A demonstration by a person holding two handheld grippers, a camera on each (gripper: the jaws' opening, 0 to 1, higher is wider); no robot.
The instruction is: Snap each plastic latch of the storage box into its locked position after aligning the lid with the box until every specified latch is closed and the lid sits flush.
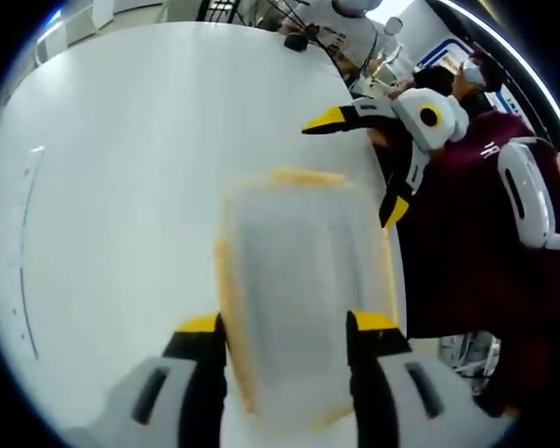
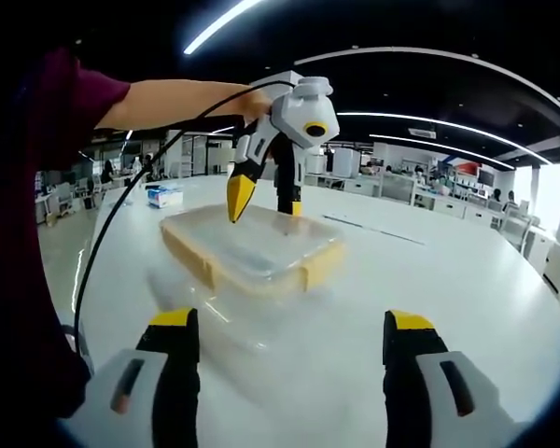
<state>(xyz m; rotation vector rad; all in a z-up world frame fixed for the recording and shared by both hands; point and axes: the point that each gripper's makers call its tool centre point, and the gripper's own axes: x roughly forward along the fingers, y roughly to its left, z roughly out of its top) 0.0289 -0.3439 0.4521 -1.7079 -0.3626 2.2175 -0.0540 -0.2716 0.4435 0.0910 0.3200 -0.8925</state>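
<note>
White table point(image 2: 467, 271); left gripper point(image 1: 287, 329) fingers grip lid point(image 1: 299, 280); right gripper point(image 2: 294, 327) open.

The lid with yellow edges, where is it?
The lid hangs above the white table, held at its far edge by the left gripper, ahead of the open right gripper.

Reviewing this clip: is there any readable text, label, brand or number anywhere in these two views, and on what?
None can be read.
Storage box lid: clear with yellow latches, no print visible.
White mark on the person's maroon sleeve: too blurred to read.
Blue box on a far table: too small to read.
</note>
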